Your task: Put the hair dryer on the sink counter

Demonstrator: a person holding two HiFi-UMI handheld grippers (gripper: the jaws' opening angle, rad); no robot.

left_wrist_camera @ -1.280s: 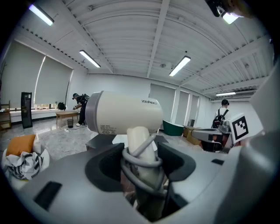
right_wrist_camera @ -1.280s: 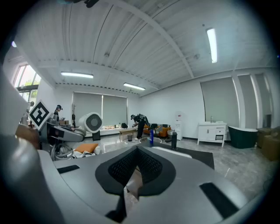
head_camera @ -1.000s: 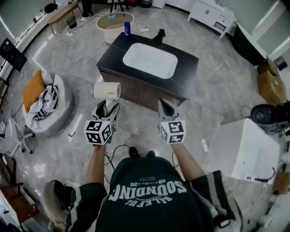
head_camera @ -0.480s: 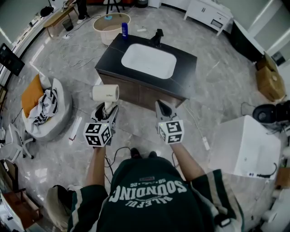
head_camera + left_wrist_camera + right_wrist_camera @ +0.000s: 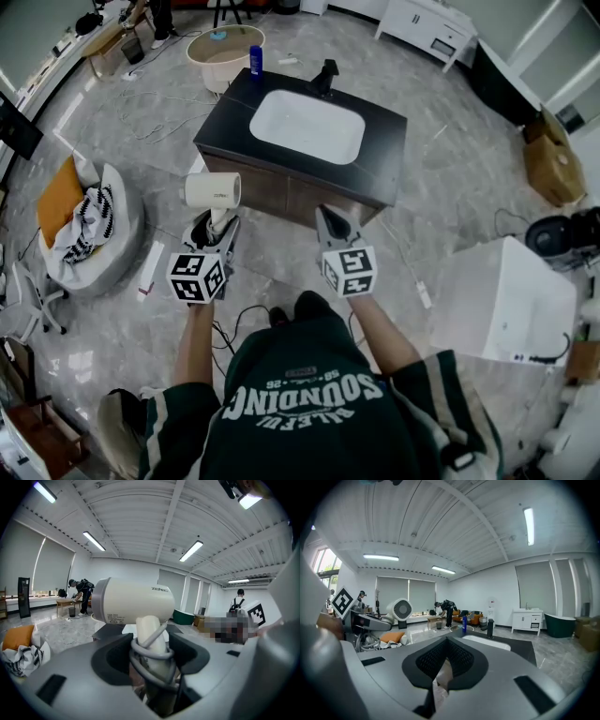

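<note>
A cream hair dryer (image 5: 212,191) stands barrel-up in my left gripper (image 5: 214,228), which is shut on its handle. In the left gripper view the grey cord is wound round that handle (image 5: 152,632) between the jaws of the left gripper (image 5: 152,656). My right gripper (image 5: 330,217) is shut on nothing, its jaws meeting in the right gripper view (image 5: 443,667). The dark sink counter (image 5: 384,141) with a white basin (image 5: 307,127) lies just ahead of both grippers. The dryer (image 5: 401,610) also shows at the left of the right gripper view.
A black faucet (image 5: 325,77) and a blue bottle (image 5: 255,59) stand on the counter's far edge. A beanbag with orange cushion (image 5: 89,211) is at the left, a round tub (image 5: 223,47) beyond, a white box (image 5: 506,305) at the right. A cable lies on the floor.
Both grippers and the hair dryer have drifted slightly left in the head view. The left gripper's hold on the dryer is the same.
</note>
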